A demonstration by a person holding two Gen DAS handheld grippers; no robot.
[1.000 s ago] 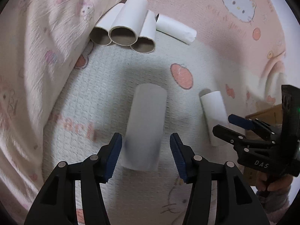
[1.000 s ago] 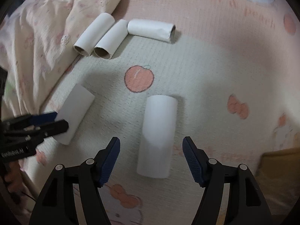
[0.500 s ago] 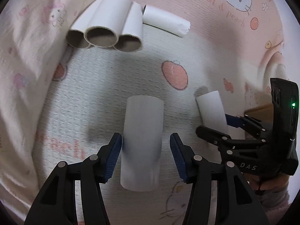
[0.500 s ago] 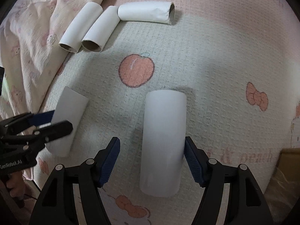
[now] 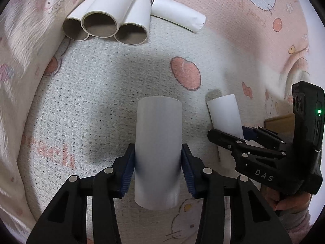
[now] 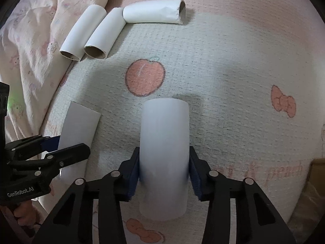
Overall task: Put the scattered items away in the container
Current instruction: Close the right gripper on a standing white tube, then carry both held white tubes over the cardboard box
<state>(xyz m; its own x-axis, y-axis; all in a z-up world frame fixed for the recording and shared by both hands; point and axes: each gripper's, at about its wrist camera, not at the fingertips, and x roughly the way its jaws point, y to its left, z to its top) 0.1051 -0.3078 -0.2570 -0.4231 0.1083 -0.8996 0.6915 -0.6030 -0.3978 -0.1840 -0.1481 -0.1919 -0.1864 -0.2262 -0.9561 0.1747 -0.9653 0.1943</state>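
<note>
Cardboard tubes, white outside and brown inside, lie scattered on a bed. Left tongs point(image 5: 158, 167) pinch one smooth white tube point(image 5: 158, 148) across its middle, blue ribbed pads touching both sides; it lies lengthwise, pointing away. Right tongs point(image 6: 164, 171) pinch a second white tube point(image 6: 165, 154) the same way, pads pressed to its flanks. In the left wrist view the right tongs point(image 5: 228, 135) and their tube point(image 5: 224, 114) show at right, just beside the first tube.

Far left: a stack of three tubes point(image 5: 105, 18), open ends facing near, one riding on top of the other two. A crumpled, slightly flattened tube point(image 5: 176, 13) lies crosswise just right of them, its end touching the stack.

Bed cover point(image 5: 97, 81): waffle-weave fabric, cream and pale pink, printed with peaches, bows and cartoon cats. A rumpled quilt point(image 6: 30, 36) of a similar print is heaped along the left edge, against the stack.

Brown cardboard box point(image 6: 316, 168): only a corner shows at the right edge; contents cannot be seen.
</note>
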